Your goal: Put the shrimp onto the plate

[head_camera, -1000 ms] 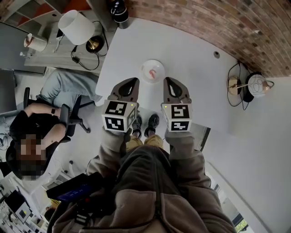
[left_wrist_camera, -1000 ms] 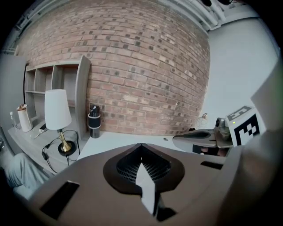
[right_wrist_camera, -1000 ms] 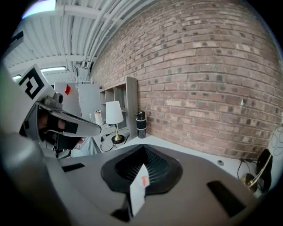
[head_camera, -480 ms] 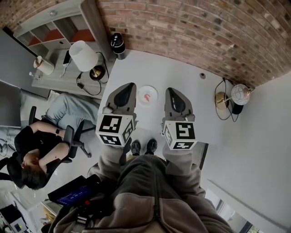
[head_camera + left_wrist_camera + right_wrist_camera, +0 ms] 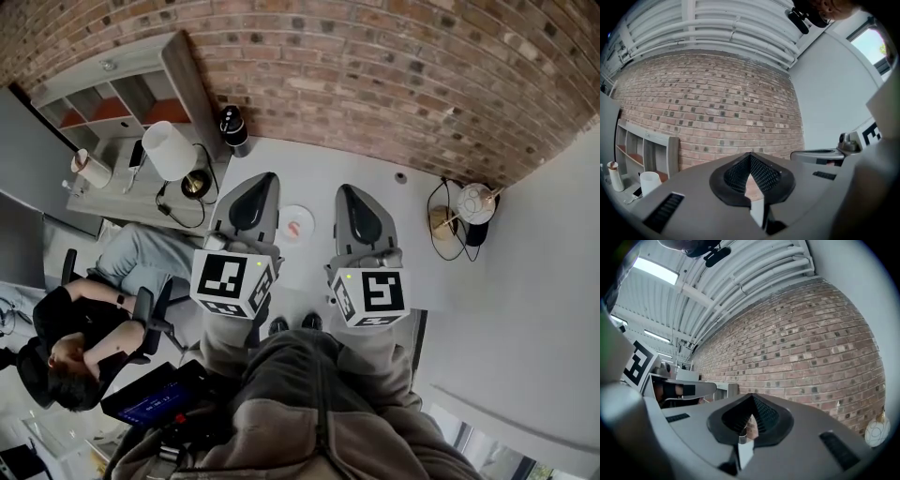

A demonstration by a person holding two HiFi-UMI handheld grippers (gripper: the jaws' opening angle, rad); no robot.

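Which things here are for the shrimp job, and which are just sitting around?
For the job:
- plate
- shrimp, lying on the plate
- left gripper and right gripper, both shut and empty

Just lying about:
- white lamp
- black cylinder
- round lamp
- cup

A red brick wall (image 5: 394, 66) backs a white table (image 5: 314, 173), with grey shelving (image 5: 122, 86) and a white lamp (image 5: 169, 150) alongside.
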